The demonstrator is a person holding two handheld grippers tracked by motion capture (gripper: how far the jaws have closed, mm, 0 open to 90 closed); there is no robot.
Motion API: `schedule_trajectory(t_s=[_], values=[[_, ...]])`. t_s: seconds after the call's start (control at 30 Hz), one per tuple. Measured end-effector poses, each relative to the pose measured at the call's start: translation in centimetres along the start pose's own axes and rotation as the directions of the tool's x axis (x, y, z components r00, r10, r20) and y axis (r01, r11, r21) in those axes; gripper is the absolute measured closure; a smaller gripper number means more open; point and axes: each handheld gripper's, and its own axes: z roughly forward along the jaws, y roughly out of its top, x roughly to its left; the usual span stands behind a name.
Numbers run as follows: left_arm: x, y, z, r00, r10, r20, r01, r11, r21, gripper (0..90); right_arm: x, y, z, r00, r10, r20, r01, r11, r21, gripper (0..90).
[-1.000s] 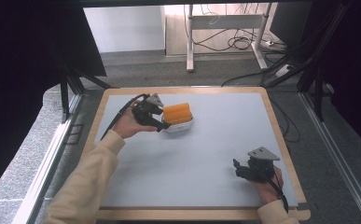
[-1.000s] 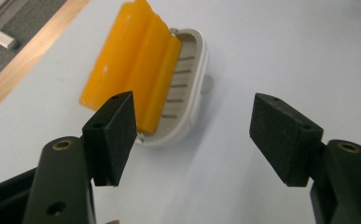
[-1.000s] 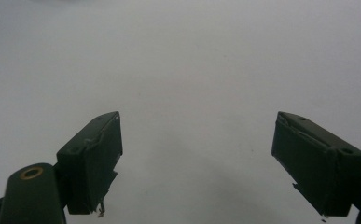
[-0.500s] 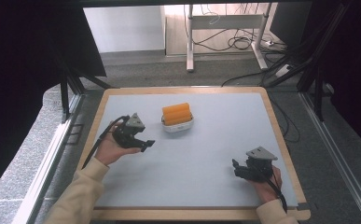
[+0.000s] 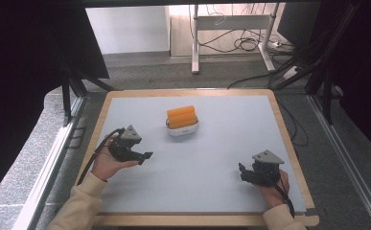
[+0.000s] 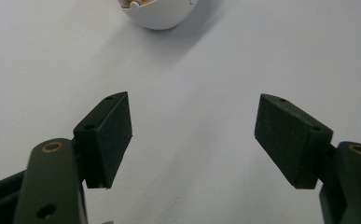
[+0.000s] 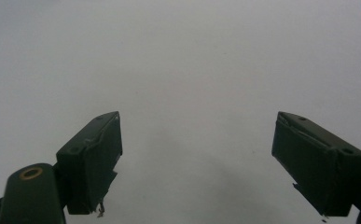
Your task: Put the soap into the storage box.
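Observation:
A small white dish (image 5: pixel 183 128) holding an orange ridged block (image 5: pixel 181 116) sits on the grey mat, left of centre toward the far side. My left gripper (image 5: pixel 144 156) lies low over the mat at the near left, apart from the dish and pointing right. Its jaws have just been opening and stand open with nothing between them. In the left gripper view the gripper (image 6: pixel 193 135) frames bare mat, with the dish (image 6: pixel 159 14) at the top edge. My right gripper (image 5: pixel 243 172) rests open at the near right. In its own view the gripper (image 7: pixel 197 154) holds nothing.
The grey mat (image 5: pixel 221 139) lies in a wooden frame (image 5: pixel 288 139) that borders the table. Beyond the far edge are floor, desk legs and cables (image 5: pixel 250 45). Dark panels stand to both sides.
The left hand has drawn back from beside the dish toward the near left and sunk toward the mat. Its jaws look wider apart. The right hand has stayed put.

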Motion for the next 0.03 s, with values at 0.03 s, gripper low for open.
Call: schedule_trajectory(t_s=[0.03], values=[[0.04,-0.11,-0.02,1.0000,-0.008,0.004,0.008,1.0000,-0.001,26.7,-0.03,0.02,-0.01,1.0000,0.000,0.000,0.000,1.000,-0.002,16.0]])
